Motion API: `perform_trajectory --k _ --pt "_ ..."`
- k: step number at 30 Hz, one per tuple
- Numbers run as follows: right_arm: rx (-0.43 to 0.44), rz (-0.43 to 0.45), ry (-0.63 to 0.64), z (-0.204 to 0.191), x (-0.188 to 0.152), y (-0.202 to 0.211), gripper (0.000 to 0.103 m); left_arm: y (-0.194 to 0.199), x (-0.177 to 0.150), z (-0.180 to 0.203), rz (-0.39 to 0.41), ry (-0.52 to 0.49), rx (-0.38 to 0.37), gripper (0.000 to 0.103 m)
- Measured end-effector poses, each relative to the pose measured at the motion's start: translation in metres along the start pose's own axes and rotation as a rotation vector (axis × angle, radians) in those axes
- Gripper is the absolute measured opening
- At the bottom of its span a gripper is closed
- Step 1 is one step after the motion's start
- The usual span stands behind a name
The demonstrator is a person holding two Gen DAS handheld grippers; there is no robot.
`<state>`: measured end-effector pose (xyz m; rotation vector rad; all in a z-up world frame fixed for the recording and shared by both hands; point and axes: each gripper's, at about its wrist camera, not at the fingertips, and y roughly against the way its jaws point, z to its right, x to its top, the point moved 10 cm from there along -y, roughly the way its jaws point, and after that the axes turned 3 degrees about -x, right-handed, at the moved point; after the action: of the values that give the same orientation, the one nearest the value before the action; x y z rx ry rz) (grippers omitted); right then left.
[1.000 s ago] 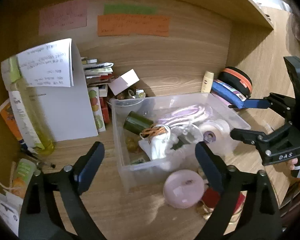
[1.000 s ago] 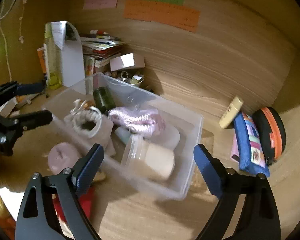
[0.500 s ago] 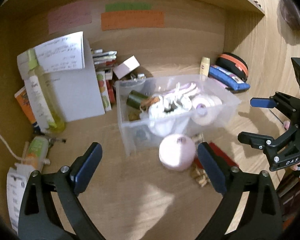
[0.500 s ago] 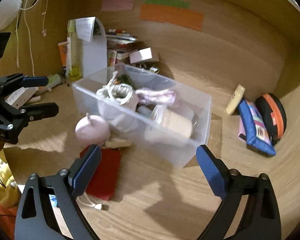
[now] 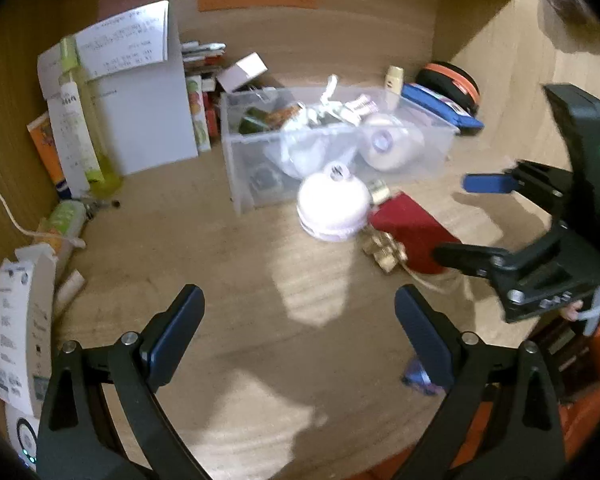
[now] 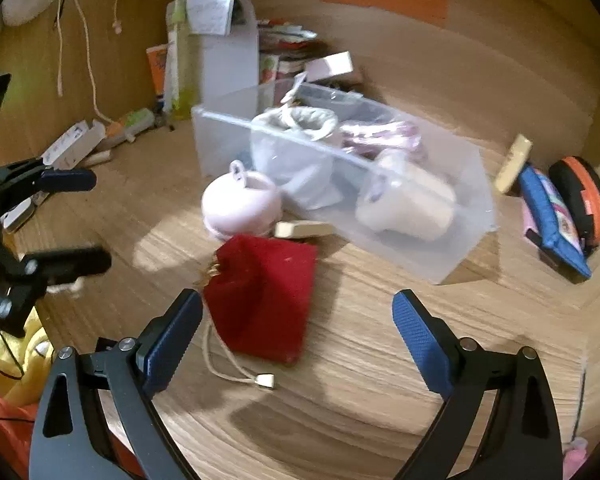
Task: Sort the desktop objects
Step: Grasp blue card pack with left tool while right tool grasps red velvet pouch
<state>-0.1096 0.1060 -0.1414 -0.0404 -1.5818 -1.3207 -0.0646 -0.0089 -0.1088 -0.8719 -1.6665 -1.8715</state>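
A clear plastic bin (image 5: 236, 168) (image 6: 466, 248) stands on the wooden desk, holding a white drawstring bag (image 6: 296, 148), a white jar (image 5: 392, 142) and other small items. In front of it lie a round pink case (image 5: 332, 206) (image 6: 240, 204) and a red pouch (image 6: 264, 296) (image 5: 412, 226) with a cord. My left gripper (image 5: 298, 326) is open and empty, well back from the bin. My right gripper (image 6: 296, 336) is open and empty, just behind the red pouch; it also shows in the left wrist view (image 5: 468, 220).
A white paper stand (image 5: 140, 92), a yellow-green bottle (image 5: 84, 128), books and boxes (image 5: 204, 92) line the back left. A blue pouch (image 6: 548, 216), an orange-black case (image 6: 580, 196) and a cream tube (image 6: 514, 164) sit at the right. A white carton (image 5: 18, 332) lies at the left.
Both grippers have pulled back from the bin toward the desk's front; the bin and pink case look smaller, and the red pouch has come into full view.
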Motion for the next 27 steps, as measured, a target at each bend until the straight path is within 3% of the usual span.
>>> perform_trajectory --k 11,12,13,15,19,23,25,27 --pt "0.067 -0.115 0.034 -0.028 0.002 -0.037 0.092 0.002 -0.026 0.019 -0.035 -0.012 -0.085 0.097" --pt "0.071 -0.121 0.035 -0.029 0.002 -0.039 0.088 0.003 -0.027 0.022 -0.030 -0.020 -0.090 0.097" --pt "0.077 -0.128 0.035 -0.030 0.001 -0.041 0.077 0.003 -0.028 0.025 -0.028 -0.028 -0.093 0.097" --pt "0.109 -0.140 0.020 -0.030 0.000 -0.041 0.068 0.005 -0.029 0.029 -0.022 -0.035 -0.099 0.097" --pt "0.113 -0.141 -0.014 -0.017 -0.004 -0.036 0.041 0.002 -0.030 0.042 -0.027 -0.050 -0.135 0.097" --pt "0.123 -0.128 -0.059 -0.002 -0.012 -0.027 0.033 -0.002 -0.032 0.056 -0.038 -0.078 -0.164 0.092" --pt "0.112 -0.114 -0.068 0.004 -0.016 -0.022 0.033 -0.005 -0.033 0.062 -0.051 -0.093 -0.175 0.082" --pt "0.104 -0.100 -0.087 0.012 -0.020 -0.015 0.032 -0.010 -0.036 0.067 -0.069 -0.108 -0.179 0.077"
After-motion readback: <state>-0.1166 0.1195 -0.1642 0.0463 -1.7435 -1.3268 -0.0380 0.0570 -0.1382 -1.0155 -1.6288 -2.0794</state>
